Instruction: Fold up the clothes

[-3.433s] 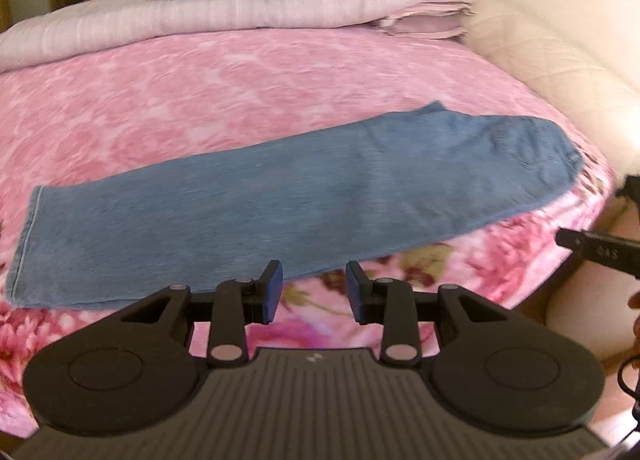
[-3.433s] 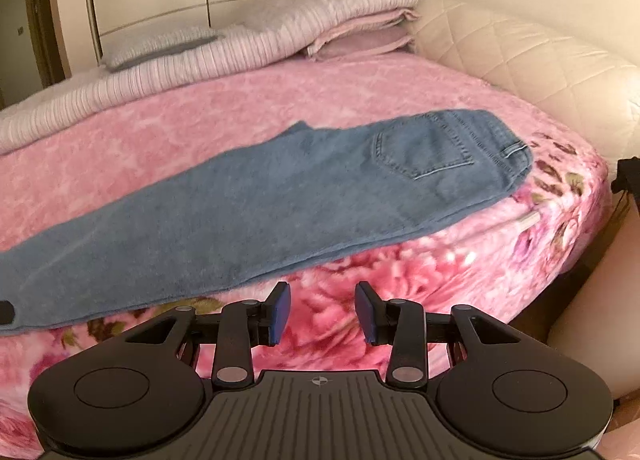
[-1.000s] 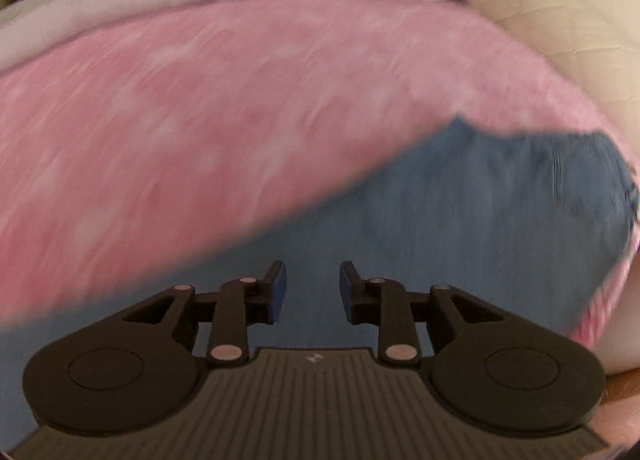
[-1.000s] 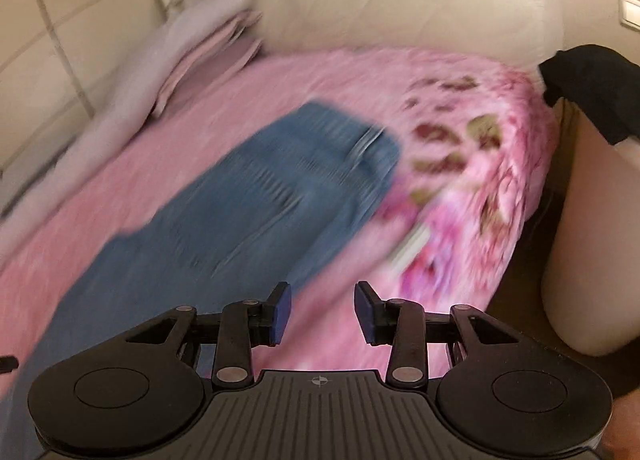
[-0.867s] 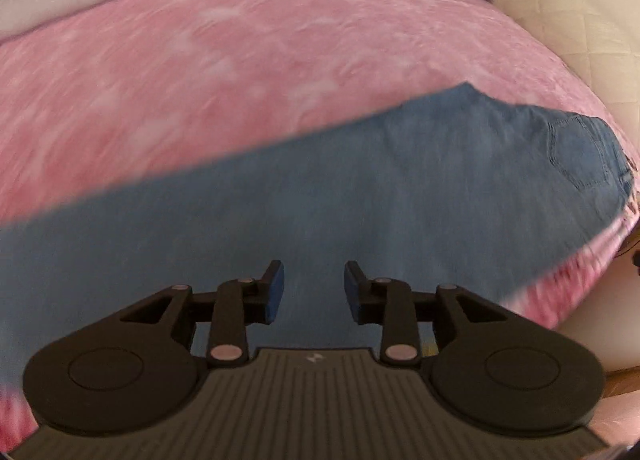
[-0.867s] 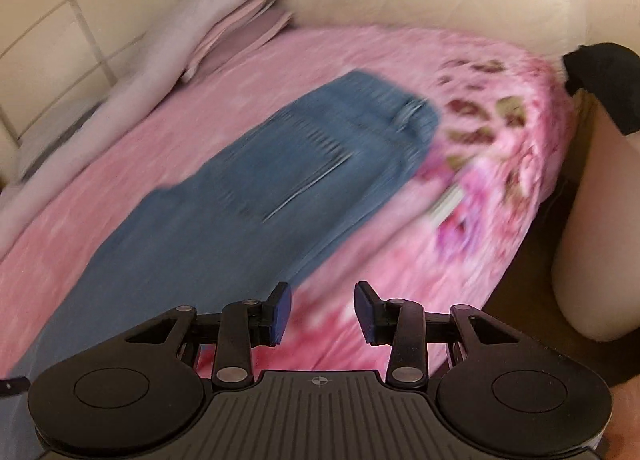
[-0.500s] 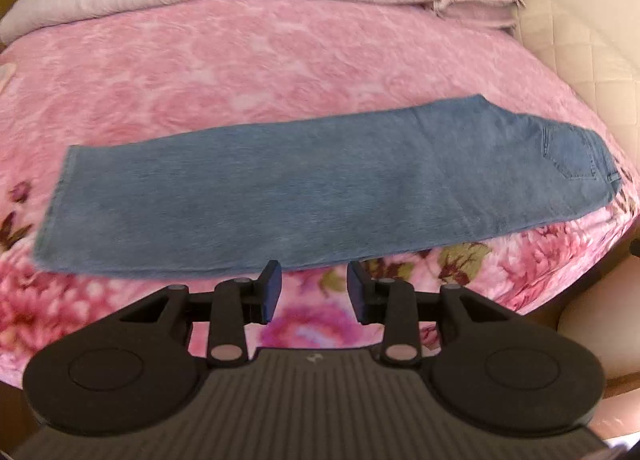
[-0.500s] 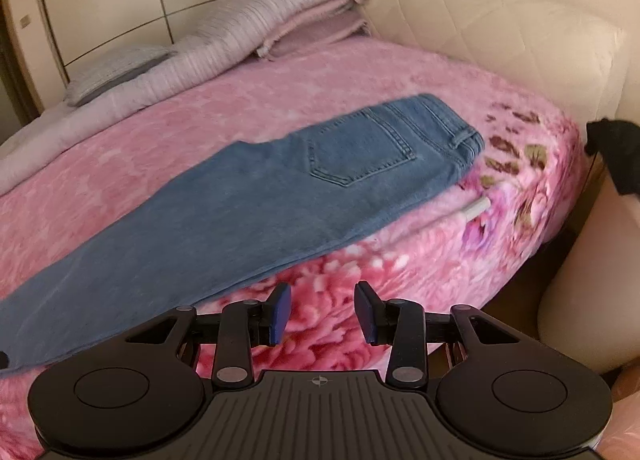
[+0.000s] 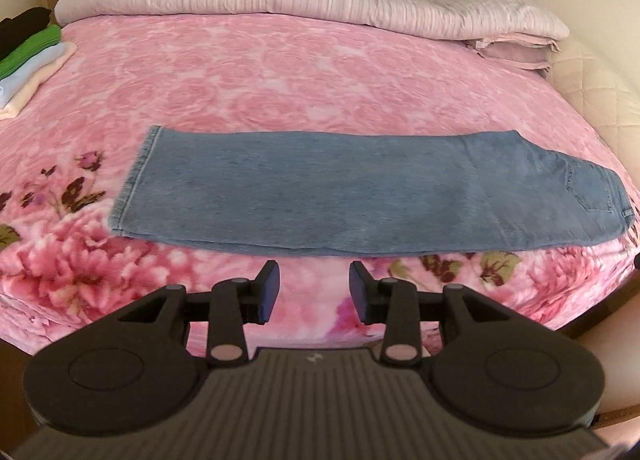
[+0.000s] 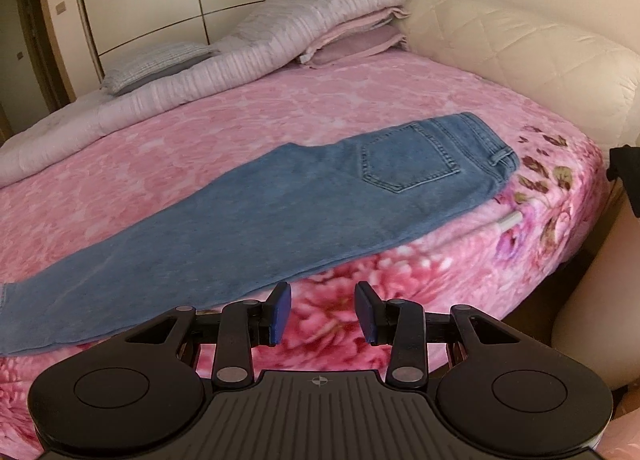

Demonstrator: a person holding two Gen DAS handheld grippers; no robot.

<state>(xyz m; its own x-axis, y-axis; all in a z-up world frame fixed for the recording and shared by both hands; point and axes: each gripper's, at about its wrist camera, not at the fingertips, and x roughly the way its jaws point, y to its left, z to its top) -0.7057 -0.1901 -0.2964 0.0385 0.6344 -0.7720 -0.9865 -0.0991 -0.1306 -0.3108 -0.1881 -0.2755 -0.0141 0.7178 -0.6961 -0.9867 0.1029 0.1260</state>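
A bedroom: a round bed under a pink floral blanket [image 9: 280, 71], with striped lilac bedding and pillows [image 9: 304, 3] heaped along the far side and a quilted cream headboard [image 10: 520, 55] curving round on the right. At the far left edge of the blanket sits a stack of folded clothes [image 9: 28, 55] in black, green, pale blue and cream.

The jeans [image 9: 360, 195] lie flat near the front edge of the bed, already doubled leg on leg, their long axis running straight across in front of both tools: hem to the left, waistband and back pocket to the right.

The left gripper [image 9: 314, 292] hangs over the blanket just short of the near long edge of the denim, about midway along the leg; its jaws are opening and nothing lies between them. The right gripper [image 10: 323, 314] hovers likewise just short of the same edge, jaws parted about halfway and empty, the pocket end ahead and to its right.

So the hem falls to the left hand and the waistband to the right. By my reading, the next fold has to bring one end across to the other along that axis.
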